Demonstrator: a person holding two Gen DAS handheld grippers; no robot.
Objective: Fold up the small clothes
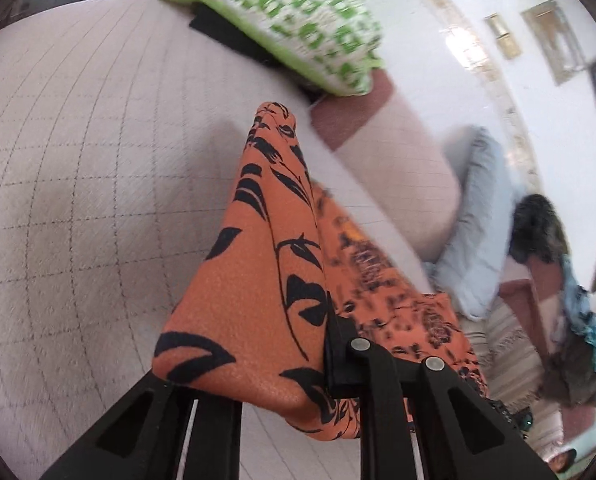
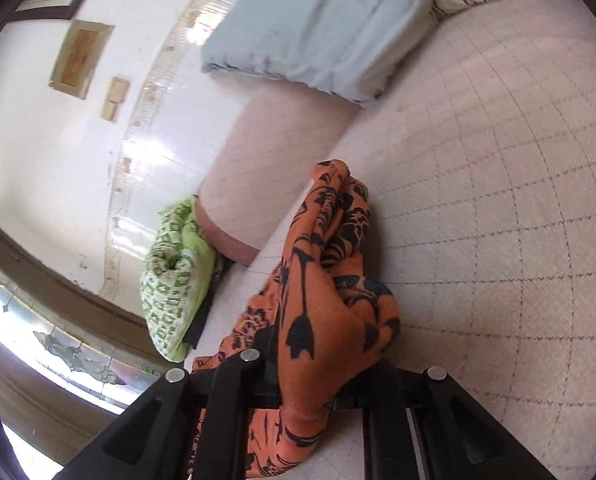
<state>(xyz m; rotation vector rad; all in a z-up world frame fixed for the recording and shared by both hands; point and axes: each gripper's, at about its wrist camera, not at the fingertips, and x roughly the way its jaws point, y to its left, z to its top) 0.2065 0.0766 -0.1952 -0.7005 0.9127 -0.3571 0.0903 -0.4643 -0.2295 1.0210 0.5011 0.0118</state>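
Quilted bed (image 1: 77, 184) w/ checked cover under you. Left gripper (image 1: 285, 364) jaws pinch orange leaf-print garment (image 1: 257, 272), lifted off the bed; right gripper (image 2: 310, 384) jaws pinch its other end. Looks mid-fold: next, prob. lay it flat, edges matched.

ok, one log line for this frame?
left gripper: shut on orange garment | right gripper: shut on orange garment | surface: bed | fold: unfinished
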